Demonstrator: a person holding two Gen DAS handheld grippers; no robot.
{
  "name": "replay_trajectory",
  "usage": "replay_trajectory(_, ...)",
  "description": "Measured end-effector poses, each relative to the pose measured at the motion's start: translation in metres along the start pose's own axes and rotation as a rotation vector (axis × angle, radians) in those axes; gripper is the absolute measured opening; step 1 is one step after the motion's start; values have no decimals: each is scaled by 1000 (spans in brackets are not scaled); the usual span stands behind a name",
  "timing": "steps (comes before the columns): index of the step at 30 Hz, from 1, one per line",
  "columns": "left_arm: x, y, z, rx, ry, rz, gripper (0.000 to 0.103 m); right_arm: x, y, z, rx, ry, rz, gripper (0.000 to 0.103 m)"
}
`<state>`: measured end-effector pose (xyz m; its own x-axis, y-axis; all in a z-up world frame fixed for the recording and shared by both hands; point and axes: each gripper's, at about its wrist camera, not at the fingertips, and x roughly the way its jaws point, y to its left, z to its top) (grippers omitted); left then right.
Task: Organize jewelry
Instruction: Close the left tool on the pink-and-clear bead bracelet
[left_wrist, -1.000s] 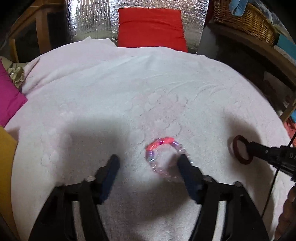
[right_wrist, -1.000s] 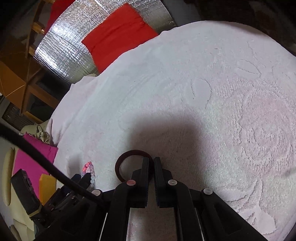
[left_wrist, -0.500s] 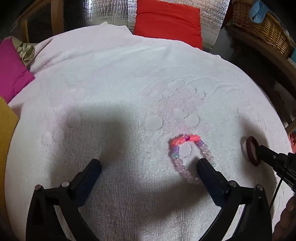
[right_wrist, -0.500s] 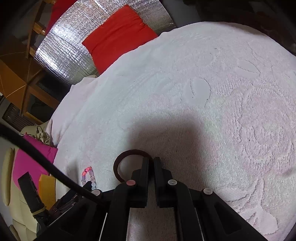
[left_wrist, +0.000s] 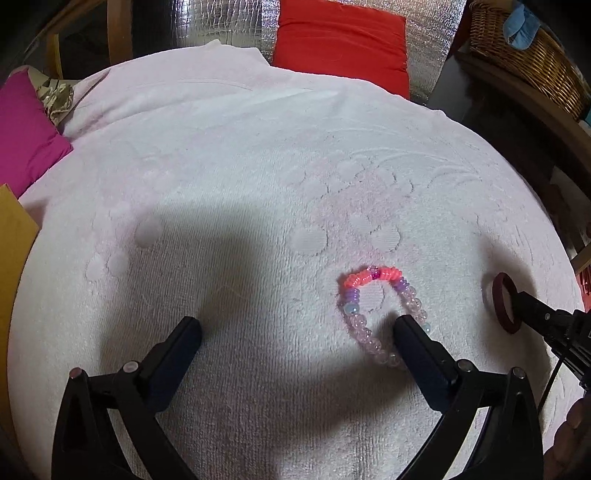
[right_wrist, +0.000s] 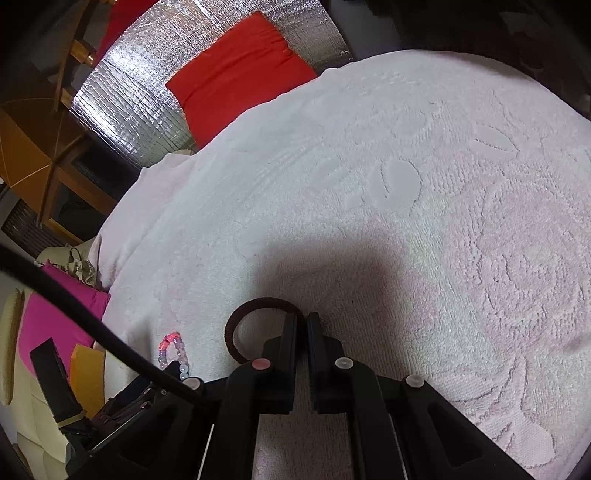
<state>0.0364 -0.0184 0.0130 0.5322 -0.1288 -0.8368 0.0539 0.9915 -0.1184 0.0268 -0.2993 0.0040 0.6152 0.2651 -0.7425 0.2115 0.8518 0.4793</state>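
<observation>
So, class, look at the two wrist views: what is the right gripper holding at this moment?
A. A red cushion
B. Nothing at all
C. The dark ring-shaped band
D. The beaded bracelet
C: the right gripper has its jaws shut on the dark ring-shaped band, while the beaded bracelet lies on the towel by the open left gripper.
</observation>
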Motion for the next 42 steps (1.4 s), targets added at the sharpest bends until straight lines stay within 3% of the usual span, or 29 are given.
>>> replay_trajectory(9,2,0,4,-14,53,-17,103,2,4,2,-1,6,-27,8)
replay_trajectory(17,11,13,24,24,197,-101,103,3,9,1,-5,-1,-55,8)
replay_trajectory(21,11,19,23,51,172,-133,103,3,10,-1,-10,-4,-60,8)
replay_trajectory(36,8,8,8,78,127,-108,103,-2,10,-10,-46,-39,-58,8)
replay_trajectory(39,4,2,9,92,109,-103,96,-2,9,-6,-38,-21,-53,8)
replay_trajectory(42,-7,-7,11,138,67,-100,74,0,10,-1,-37,-1,-58,8)
